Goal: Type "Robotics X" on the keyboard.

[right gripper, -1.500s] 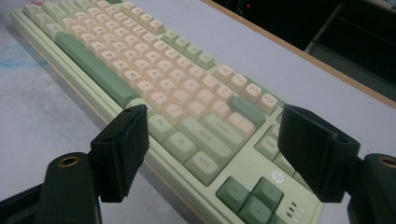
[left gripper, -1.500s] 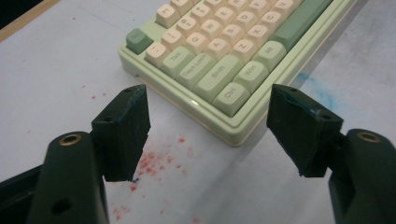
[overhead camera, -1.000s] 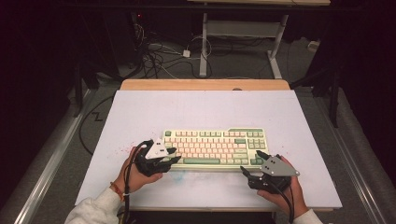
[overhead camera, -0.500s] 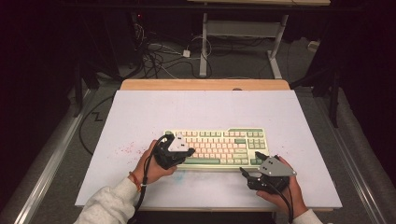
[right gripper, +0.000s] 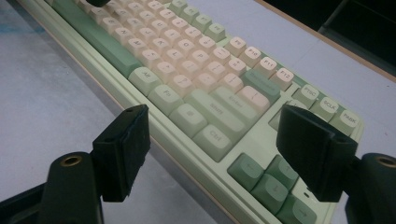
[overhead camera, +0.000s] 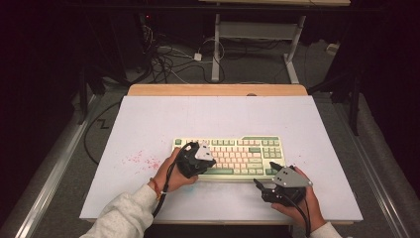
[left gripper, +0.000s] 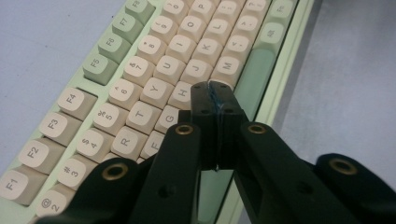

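A keyboard (overhead camera: pixel 230 157) is lying flat on the white table (overhead camera: pixel 148 124), near the edge closest to the person. It is long and pale green, with cream keys in the middle and darker green keys at the ends and along the top row. In the left gripper view the cream keys (left gripper: pixel 154 88) are showing black letters and numbers, and the long green space bar (left gripper: pixel 254 74) is sitting at the near edge of the keyboard. In the right gripper view the green arrow keys (right gripper: pixel 266 179) are sitting at the corner of the keyboard, with big green keys beside them.

The left gripper (overhead camera: pixel 198 161) is hanging over the left part of the keyboard, above the letter keys. Its two black fingers (left gripper: pixel 208 107) are pressed tight together — nothing is between them. The tips are pointing down just over the keys by the space bar; I cannot tell if they are touching a key.

The right gripper (overhead camera: pixel 270 187) is resting on the table just in front of the keyboard's right end. Its fingers (right gripper: pixel 123 149) are standing wide apart and are holding nothing — the keyboard's corner is showing in the gap between them.

Some small pink marks (overhead camera: pixel 141 159) are spotting the table to the left of the keyboard.
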Motion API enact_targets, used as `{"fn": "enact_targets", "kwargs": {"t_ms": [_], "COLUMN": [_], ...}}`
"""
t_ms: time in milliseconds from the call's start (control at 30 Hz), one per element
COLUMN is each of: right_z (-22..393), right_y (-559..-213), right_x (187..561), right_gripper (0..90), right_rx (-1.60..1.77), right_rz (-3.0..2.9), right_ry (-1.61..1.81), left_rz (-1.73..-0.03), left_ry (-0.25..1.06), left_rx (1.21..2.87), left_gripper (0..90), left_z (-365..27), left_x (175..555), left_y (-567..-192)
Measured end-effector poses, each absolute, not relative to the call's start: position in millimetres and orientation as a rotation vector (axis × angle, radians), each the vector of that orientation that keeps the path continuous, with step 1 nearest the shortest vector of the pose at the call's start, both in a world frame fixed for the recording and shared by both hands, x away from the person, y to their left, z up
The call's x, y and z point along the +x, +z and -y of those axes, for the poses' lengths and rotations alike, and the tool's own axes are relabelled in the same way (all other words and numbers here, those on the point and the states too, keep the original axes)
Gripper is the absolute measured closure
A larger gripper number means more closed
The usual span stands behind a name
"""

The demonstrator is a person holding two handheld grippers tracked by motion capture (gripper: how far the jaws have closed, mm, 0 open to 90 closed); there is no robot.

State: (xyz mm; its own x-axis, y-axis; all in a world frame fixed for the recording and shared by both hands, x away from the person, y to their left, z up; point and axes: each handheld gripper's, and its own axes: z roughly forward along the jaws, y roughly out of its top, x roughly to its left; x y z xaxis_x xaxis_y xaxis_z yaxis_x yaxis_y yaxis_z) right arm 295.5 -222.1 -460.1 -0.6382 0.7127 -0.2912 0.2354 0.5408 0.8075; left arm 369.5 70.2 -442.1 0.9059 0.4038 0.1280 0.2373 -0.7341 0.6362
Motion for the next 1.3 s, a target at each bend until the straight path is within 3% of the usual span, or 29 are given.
{"fn": "enact_targets", "kwargs": {"t_ms": [500,967,1100,1300], "right_z": [222,224,226,225], "right_y": [-463,-459,-459,-459], "right_x": [297,296,296,297], "right_gripper": [27.3,27.8,27.9,28.0], "right_rx": [0.755,0.759,0.773,0.768], "right_rz": [-2.185,-2.146,-2.14,-2.145], "right_ry": [0.995,1.0,0.994,0.987], "left_rz": [-0.464,-0.456,-0.464,-0.455], "left_ry": [0.366,0.445,0.47,0.57], "left_rx": [2.469,2.409,2.363,2.328], "left_gripper": [87.3,83.0,77.0,58.9], "left_z": [-59,-76,-88,-100], "left_x": [377,370,367,361], "left_y": [-453,-432,-426,-422]}}
